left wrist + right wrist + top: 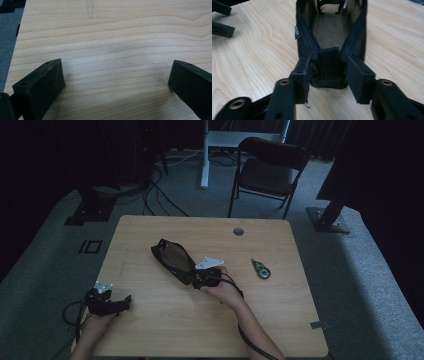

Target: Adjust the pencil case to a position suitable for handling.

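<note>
On pale woodgrain table [165,320], right gripper [329,75] pinching black mesh pouch [329,37]

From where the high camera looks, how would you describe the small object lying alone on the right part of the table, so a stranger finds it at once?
Start at the wooden table and find the black pouch held by the right tool near the middle. Look right of the hand: a small dark teardrop-shaped object with a pale round centre lies alone, touching nothing.
</note>
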Tool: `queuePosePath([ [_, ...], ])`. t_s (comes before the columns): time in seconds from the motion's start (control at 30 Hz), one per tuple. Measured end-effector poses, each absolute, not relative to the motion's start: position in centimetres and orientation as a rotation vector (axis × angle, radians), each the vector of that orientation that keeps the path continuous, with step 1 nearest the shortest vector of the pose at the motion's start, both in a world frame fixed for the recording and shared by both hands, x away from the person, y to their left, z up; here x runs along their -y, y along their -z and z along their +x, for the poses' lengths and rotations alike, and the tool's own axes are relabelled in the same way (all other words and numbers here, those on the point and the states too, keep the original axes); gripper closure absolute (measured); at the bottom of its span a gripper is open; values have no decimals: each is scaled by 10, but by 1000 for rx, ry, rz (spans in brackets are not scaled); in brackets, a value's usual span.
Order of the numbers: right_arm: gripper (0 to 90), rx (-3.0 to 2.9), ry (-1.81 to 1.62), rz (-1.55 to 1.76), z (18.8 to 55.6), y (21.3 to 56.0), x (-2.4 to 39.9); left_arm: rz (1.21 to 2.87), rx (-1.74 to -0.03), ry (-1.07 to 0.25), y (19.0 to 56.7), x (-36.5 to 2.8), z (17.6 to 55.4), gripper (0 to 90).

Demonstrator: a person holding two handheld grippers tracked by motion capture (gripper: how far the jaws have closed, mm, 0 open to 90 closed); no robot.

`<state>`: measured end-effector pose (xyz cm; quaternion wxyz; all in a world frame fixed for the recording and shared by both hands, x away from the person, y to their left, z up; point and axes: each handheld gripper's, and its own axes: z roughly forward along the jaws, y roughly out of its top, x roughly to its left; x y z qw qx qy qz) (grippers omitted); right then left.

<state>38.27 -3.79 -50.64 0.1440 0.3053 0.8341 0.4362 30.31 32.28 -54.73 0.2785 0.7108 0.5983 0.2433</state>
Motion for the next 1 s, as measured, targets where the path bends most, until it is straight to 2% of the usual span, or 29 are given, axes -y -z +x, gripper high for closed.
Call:
queuePosePath([
  [0.1,717,-2402,-1252,916,386,508,37,1907,-1605,-653,547,-323,303,5],
  [0.4,731,-2394,-1248,925,383,508,42,1907,-1605,-653,547,-323,303,5],
  [1.0,729,-2330,-1213,1001,375,509,84,1907,-1605,-653,547,-323,303,5],
])
